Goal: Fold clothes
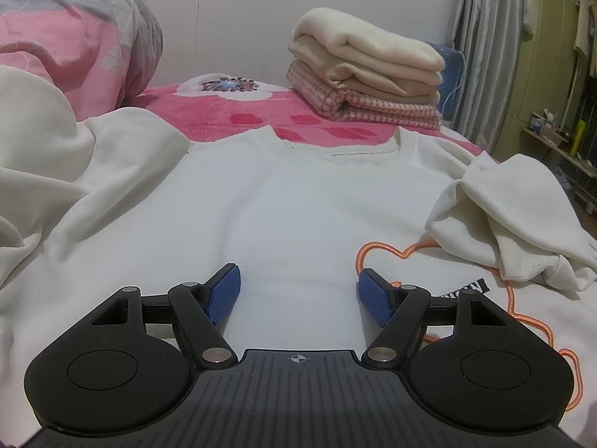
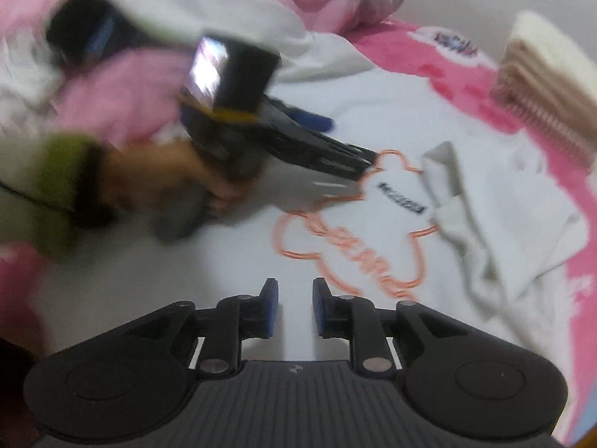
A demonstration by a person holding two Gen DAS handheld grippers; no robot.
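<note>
- A white long-sleeved sweatshirt (image 1: 298,216) with an orange outlined flower print (image 2: 358,224) lies spread flat, front up, on a bed with a pink patterned cover (image 1: 238,112); its collar points toward the far wall.
- One sleeve (image 1: 515,220) is folded in over the body, its cuff resting beside the orange print.
- The left gripper (image 1: 298,295) hangs low over the sweatshirt's middle, its blue-padded jaws standing wide with nothing between them.
- The right gripper (image 2: 294,308) hovers over the lower front of the sweatshirt, jaws narrow but parted, holding nothing.
- In the blurred right wrist view, a hand (image 2: 209,179) with a green cuff holds the left gripper.
- A stack of folded cream and checked clothes (image 1: 367,82) sits near the wall.
- A crumpled pink and grey duvet (image 1: 74,37) lies at the far left.
</note>
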